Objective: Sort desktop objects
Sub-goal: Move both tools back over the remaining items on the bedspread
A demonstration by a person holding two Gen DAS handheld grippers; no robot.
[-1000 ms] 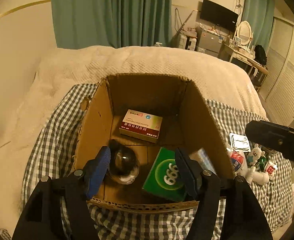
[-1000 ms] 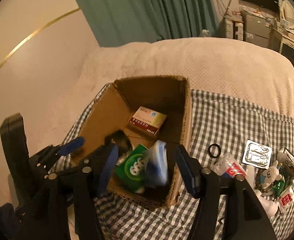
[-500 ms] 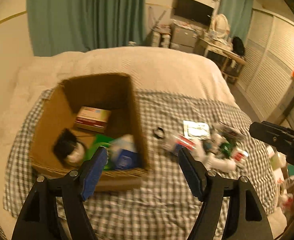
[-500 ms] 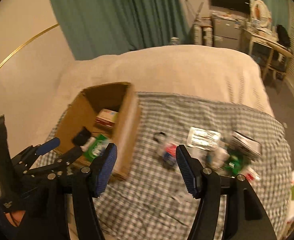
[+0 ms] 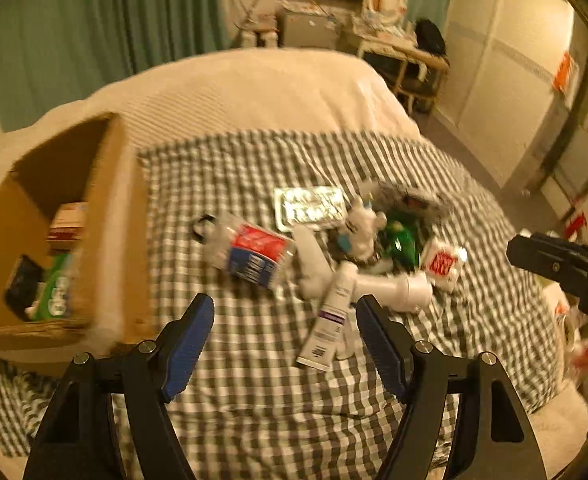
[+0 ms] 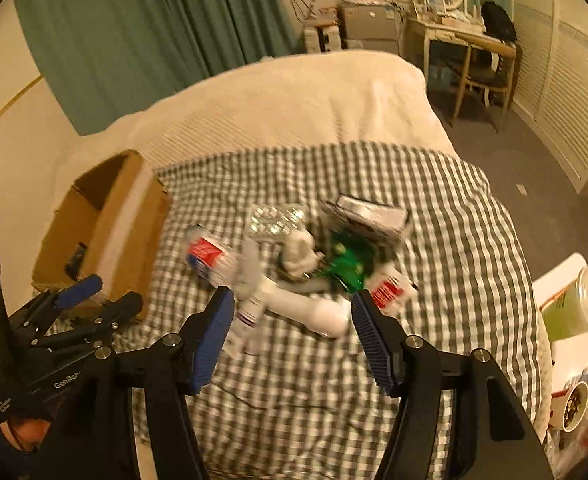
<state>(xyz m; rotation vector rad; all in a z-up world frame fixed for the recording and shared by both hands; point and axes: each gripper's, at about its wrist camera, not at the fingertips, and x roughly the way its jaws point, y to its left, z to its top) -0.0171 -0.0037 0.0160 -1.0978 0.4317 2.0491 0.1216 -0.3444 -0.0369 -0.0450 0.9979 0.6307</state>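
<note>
left gripper [image 5: 285, 334]: jaws apart, empty | right gripper [image 6: 291, 330]: same

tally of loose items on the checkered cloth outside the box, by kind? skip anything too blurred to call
Tubes: 1, white tube
Bottles: 1, white bottle
Blister packs: 1, foil blister pack
Figurines: 1, white figurine
Red-and-blue packs: 1, plastic pack
Total: 5; the rest is too blurred.

Cardboard box [image 5: 105, 240] left, cluttered checked cloth [image 5: 253, 380], hand-held gripper [image 5: 285, 340] spread, empty
</note>
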